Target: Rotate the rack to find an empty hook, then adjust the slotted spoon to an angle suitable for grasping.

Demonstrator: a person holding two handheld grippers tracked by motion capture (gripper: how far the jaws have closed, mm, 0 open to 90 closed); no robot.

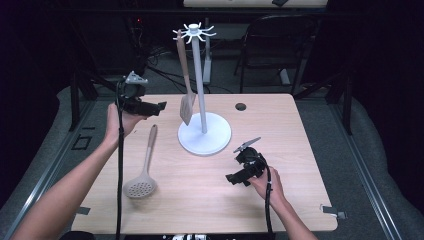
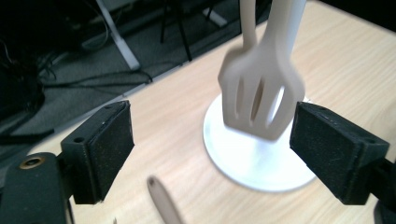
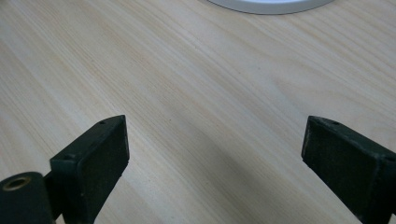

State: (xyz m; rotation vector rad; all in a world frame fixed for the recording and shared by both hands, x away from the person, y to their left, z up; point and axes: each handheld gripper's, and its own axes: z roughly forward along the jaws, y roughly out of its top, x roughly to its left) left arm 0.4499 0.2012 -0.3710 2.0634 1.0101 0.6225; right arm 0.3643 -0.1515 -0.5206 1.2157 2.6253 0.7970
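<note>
Beige slotted spatula (image 1: 186,106) hangs upright from the white rack (image 1: 204,134) at frame centre, just right of the left gripper (image 1: 161,106), whose jaws stand wide and empty; the right gripper (image 1: 229,178), lower right, gapes empty too.

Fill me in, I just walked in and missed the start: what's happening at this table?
A person is hanging kitchen utensils on a white stand. The slotted spatula already hangs from a top hook. The left tool is beside it, open, holding nothing. The skimmer spoon lies on the table, untouched. The right tool is open, low over bare wood.
</note>
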